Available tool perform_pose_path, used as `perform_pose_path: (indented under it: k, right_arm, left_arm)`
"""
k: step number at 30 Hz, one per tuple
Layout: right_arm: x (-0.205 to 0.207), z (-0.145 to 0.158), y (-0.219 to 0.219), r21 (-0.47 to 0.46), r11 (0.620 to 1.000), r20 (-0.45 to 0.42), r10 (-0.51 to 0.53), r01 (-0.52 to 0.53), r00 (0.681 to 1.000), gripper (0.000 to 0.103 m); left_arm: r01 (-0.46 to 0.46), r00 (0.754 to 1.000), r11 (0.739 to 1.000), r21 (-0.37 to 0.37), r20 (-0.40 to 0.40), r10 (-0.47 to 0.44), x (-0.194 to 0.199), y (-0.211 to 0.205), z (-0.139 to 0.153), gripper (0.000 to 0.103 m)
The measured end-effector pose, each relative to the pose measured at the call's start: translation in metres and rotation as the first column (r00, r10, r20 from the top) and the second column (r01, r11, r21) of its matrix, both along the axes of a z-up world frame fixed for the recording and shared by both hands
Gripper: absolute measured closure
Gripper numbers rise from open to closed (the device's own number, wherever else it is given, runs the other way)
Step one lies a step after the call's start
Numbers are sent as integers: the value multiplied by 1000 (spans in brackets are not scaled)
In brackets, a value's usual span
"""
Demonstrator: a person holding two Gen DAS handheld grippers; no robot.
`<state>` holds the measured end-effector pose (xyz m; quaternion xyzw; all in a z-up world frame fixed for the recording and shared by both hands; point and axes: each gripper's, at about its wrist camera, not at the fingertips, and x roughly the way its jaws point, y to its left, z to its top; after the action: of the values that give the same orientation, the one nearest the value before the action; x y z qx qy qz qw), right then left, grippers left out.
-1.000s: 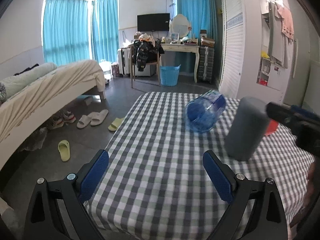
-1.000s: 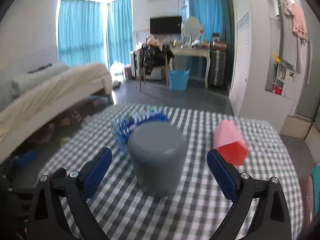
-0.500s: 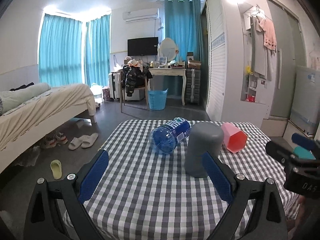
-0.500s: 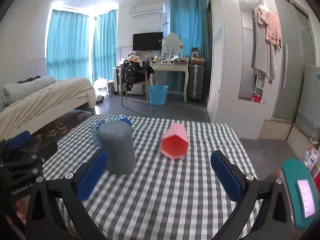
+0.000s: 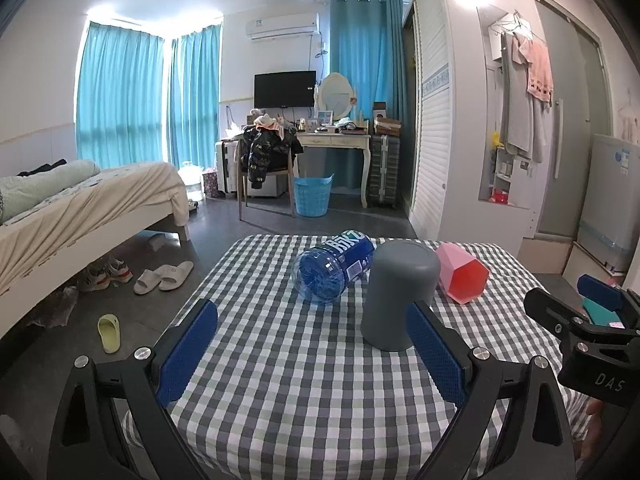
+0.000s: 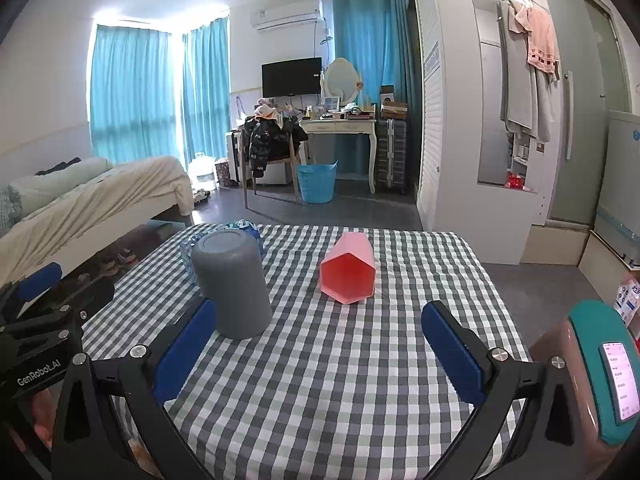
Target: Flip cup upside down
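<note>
A grey cup (image 5: pixel 400 292) stands upside down on the checked tablecloth (image 5: pixel 304 364), its closed base up; it also shows in the right wrist view (image 6: pixel 234 284). My left gripper (image 5: pixel 310 344) is open and empty, near the table's front edge, with the cup just beyond its right finger. My right gripper (image 6: pixel 320 344) is open and empty, pulled back from the cup, which stands beyond its left finger.
A blue water bottle (image 5: pixel 334 266) lies on its side behind the cup. A pink hexagonal cup (image 6: pixel 348 274) lies on its side, mouth toward me. A bed, slippers, a desk and a wardrobe surround the table.
Both grippers have drawn back from the grey cup toward the table's front edge. The cup has stayed upside down on the cloth.
</note>
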<state>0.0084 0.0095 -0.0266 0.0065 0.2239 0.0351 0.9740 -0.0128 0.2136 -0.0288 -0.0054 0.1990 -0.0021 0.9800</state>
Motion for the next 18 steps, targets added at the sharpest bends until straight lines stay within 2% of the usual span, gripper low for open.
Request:
perform_pose_path:
  k: [18]
  right_arm:
    - [1, 4, 7, -5, 1000, -7, 3, -3, 1000, 0]
  left_arm:
    - [22, 1000, 1000, -10, -1, -22, 1, 3, 3, 5]
